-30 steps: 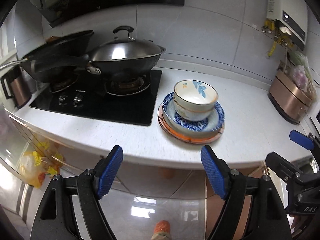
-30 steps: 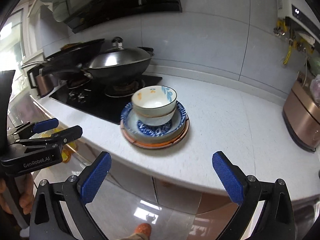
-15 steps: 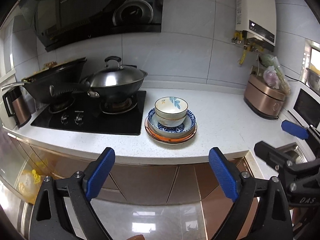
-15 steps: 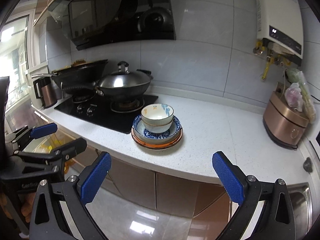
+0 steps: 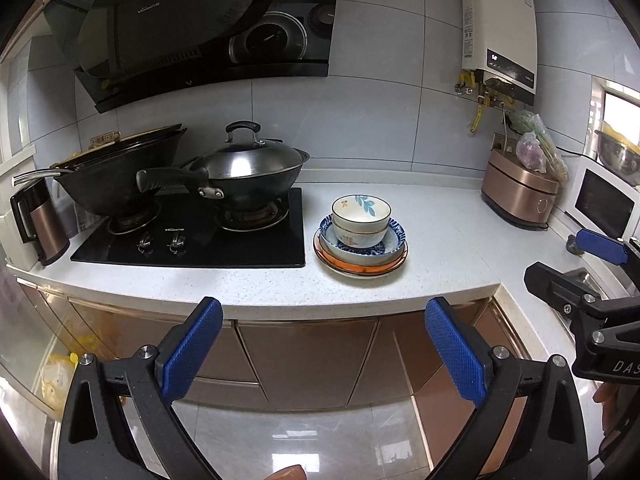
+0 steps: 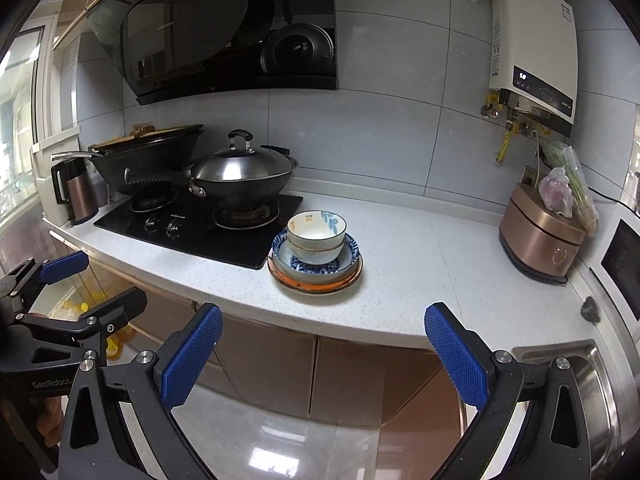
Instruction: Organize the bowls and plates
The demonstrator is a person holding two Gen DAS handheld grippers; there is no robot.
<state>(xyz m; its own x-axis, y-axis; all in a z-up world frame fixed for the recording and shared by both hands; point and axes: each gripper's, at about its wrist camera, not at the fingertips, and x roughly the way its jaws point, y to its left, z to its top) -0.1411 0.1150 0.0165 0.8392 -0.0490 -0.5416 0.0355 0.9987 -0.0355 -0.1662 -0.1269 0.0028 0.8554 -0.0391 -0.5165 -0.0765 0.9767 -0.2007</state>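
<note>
Change: both grippers have drawn back from the counter since a second ago, so the dish stack looks smaller and farther off and the cabinet fronts and floor now fill the lower view; the left jaws have just been opening, with nothing between them.
Left gripper [image 5: 322, 354]: jaws wide apart, blue pads empty, held out over the floor in front of the cabinets, well apart from the dishes.
Right gripper [image 6: 322, 354]: jaws also wide, nothing between the pads, likewise off the counter's edge and clear of the stack.
Stack [image 5: 361, 238]: on the white counter [image 5: 440, 248], just right of the hob [image 5: 192, 240], near the front edge.
Bowls [image 5: 361, 216]: two small white ones nested, the top one with a blue leaf print, upright, sitting in a wider blue-patterned bowl [image 5: 394, 240].
Plates [image 5: 360, 266]: under the blue bowl, an orange-rimmed one over a pale one; how many lie there I cannot tell.
Hob: two dark woks on the burners, the right wok [image 5: 248, 176] lidded, the left wok [image 5: 120, 176] open.
Kettle [image 5: 38, 220]: at the counter's left end.
Rice cooker [image 5: 520, 194]: copper-coloured, at the right by the wall, a bag of vegetables on top.
Sink [image 6: 592, 380]: steel, at the right end, seen from the right wrist.
</note>
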